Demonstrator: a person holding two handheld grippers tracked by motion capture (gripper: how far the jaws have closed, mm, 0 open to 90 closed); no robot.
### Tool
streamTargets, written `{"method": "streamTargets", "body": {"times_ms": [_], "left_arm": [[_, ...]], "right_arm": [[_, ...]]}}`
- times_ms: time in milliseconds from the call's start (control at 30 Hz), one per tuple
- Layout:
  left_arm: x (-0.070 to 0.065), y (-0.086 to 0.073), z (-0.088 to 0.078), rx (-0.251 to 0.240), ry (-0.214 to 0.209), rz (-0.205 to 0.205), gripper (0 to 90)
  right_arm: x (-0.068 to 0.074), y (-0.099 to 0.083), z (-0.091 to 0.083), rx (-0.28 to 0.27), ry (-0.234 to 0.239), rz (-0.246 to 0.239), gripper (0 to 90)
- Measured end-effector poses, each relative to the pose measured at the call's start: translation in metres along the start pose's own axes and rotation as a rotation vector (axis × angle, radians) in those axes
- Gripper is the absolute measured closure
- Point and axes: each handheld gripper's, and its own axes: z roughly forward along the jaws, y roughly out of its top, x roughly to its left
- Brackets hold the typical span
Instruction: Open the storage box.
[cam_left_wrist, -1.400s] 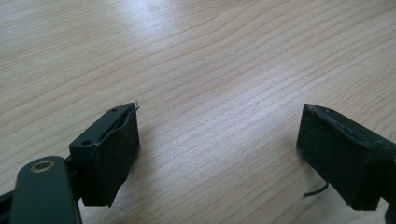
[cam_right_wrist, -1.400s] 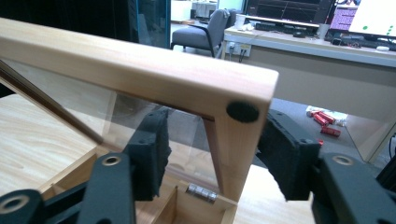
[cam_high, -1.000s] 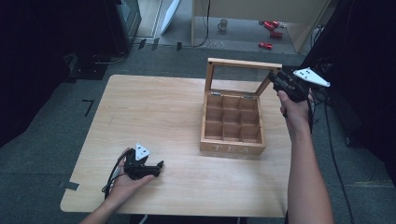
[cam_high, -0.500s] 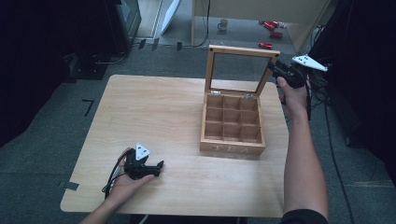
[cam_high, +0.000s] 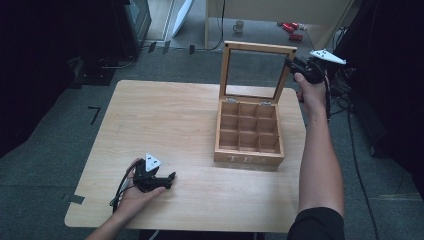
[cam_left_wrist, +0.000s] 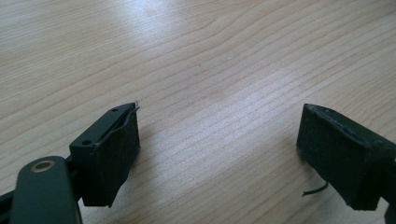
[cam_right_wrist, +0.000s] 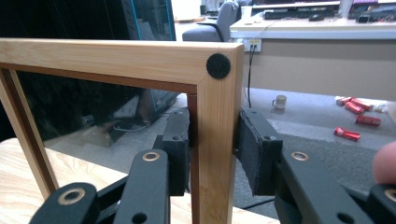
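The tea box (cam_high: 249, 134) sits on the surface (cam_high: 165, 120) at right, its glass lid (cam_high: 255, 71) upright, opening nearly done; the right gripper (cam_right_wrist: 214, 154) clamps the lid's frame; the left gripper (cam_left_wrist: 219, 154) rests released; letting go remains.

High view overhead, far; gripper views close; shared: table (cam_high: 165, 120).
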Motion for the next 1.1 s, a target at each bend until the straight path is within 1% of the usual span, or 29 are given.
{"method": "streamTargets", "body": {"times_ms": [167,333,667,800,933,967,1067,1100], "left_arm": [[0.0,0.0,0.0,0.0,0.0,0.001,13.7],[0.0,0.0,0.0,0.001,0.001,0.001,13.7],[0.0,0.0,0.0,0.001,0.003,0.001,14.0],[0.0,0.0,0.0,0.001,0.002,-0.001,14.0],[0.0,0.0,0.0,0.0,0.003,-0.001,14.0],[0.0,0.0,0.0,0.0,0.003,-0.002,14.0],[0.0,0.0,0.0,0.0,0.002,-0.004,14.0],[0.0,0.0,0.0,0.0,0.003,-0.002,14.1]], "right_arm": [[-0.006,0.002,0.011,0.01,0.006,0.024,66.7],[-0.012,0.005,0.022,0.034,0.009,0.038,66.7],[-0.018,0.006,0.04,0.062,-0.012,0.077,66.6],[-0.018,0.006,0.041,0.062,-0.017,0.082,66.6],[-0.016,0.006,0.037,0.057,-0.014,0.088,65.1],[-0.015,0.006,0.034,0.053,-0.013,0.094,58.4],[-0.01,0.009,0.021,0.025,0.018,0.122,33.1],[-0.008,0.011,0.016,0.024,0.017,0.128,25.9]]}}
